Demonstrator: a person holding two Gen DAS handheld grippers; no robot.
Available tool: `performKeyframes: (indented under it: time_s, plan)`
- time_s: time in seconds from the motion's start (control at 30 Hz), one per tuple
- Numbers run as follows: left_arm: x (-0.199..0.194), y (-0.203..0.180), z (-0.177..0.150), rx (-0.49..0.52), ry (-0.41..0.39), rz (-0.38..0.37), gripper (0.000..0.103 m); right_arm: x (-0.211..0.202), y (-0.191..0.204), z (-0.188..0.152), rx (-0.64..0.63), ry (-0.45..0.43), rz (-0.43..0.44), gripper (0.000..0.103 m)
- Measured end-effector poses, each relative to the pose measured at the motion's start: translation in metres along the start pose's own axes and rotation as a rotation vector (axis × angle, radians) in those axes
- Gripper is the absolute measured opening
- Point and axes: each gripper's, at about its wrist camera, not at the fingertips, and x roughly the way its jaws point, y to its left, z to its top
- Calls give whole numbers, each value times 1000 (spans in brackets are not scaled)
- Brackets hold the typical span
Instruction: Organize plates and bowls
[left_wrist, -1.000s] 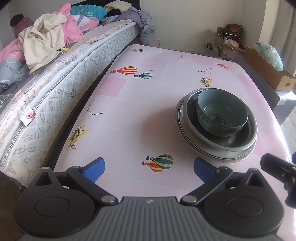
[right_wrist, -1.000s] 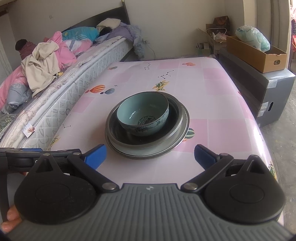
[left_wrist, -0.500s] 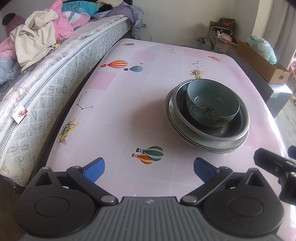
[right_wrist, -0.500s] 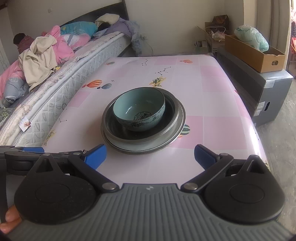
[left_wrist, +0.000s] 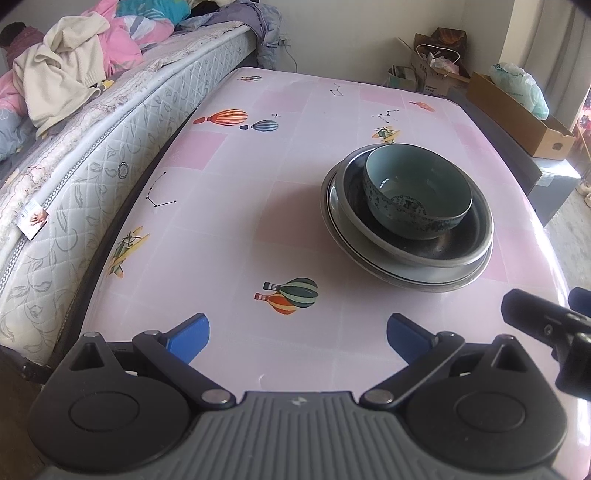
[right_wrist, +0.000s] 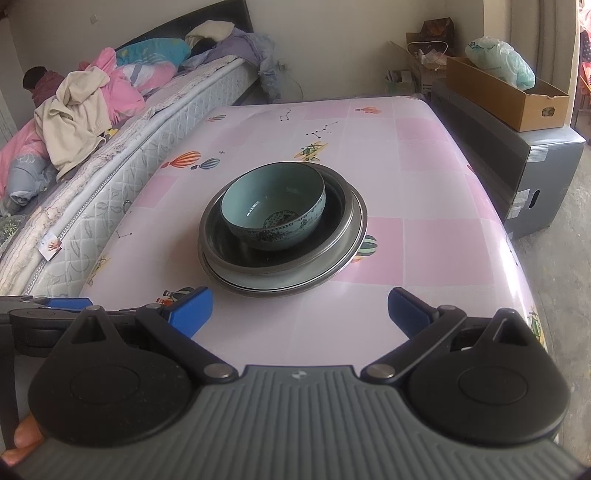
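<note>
A teal patterned bowl sits inside a dark metal dish, which rests on a light plate, all stacked on the pink table. My left gripper is open and empty near the table's front edge, with the stack ahead to its right. My right gripper is open and empty just in front of the stack. Part of the right gripper shows at the right edge of the left wrist view.
A bed with a quilted mattress and piled clothes runs along the table's left side. A dark cabinet carrying a cardboard box stands to the right. Boxes and bags sit by the far wall.
Both grippers have shifted only slightly; the stack sits a little farther from the right gripper than a second ago. Both stay open and empty, and the stack has not moved.
</note>
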Motion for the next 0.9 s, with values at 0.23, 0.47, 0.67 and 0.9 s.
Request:
performKeyframes:
  time_s: [0.23, 0.47, 0.67, 0.9]
  plan:
    - [-1, -1, 0, 3, 1, -2, 103, 1, -1, 0, 1, 7, 2, 101]
    - [-1, -1, 1, 4, -2, -1, 103, 1, -1, 0, 1, 7, 2, 101]
    - [-1, -1, 1, 2, -3, 0, 103, 1, -1, 0, 0, 7, 2, 101]
    - [-2, 0, 1, 2, -1, -1, 103, 1, -1, 0, 1, 8, 3, 101]
